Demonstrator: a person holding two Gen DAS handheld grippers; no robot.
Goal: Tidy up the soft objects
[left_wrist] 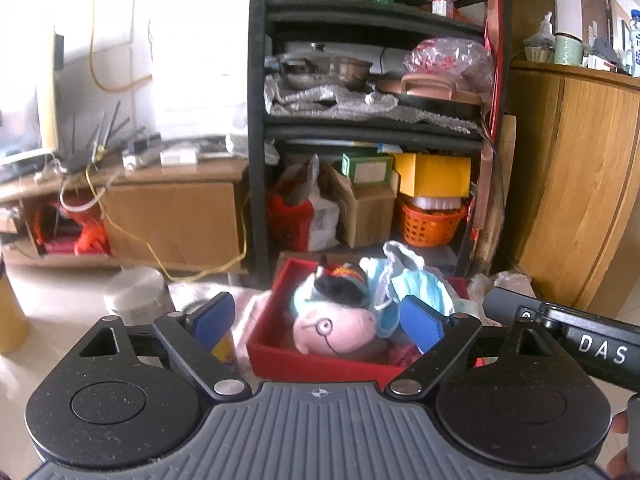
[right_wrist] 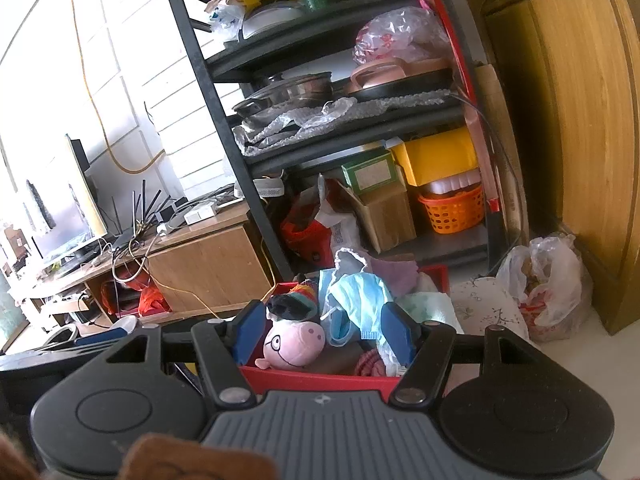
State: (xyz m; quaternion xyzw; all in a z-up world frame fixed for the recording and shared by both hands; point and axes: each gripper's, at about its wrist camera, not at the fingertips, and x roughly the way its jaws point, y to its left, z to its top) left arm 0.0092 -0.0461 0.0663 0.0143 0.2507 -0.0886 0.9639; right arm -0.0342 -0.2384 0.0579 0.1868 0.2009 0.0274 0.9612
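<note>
Looks like a lived-in home, living rm w/ storage corner. Black shelf unit is crammed w/ household stuff: steel pot w/ glass lid, pan w/ pink lid, plates, bubble wrap, cardboard boxes, yellow box, orange plastic basket. Low wooden TV stand carries a flat screen, a router w/ antennas, chargers & tangled cables; yellow cable runs up the white wall. Wooden cabinet on the right, plastic shopping bag on pale tiled floor beside it. Red box of soft toys & cloth sits in front.
</note>
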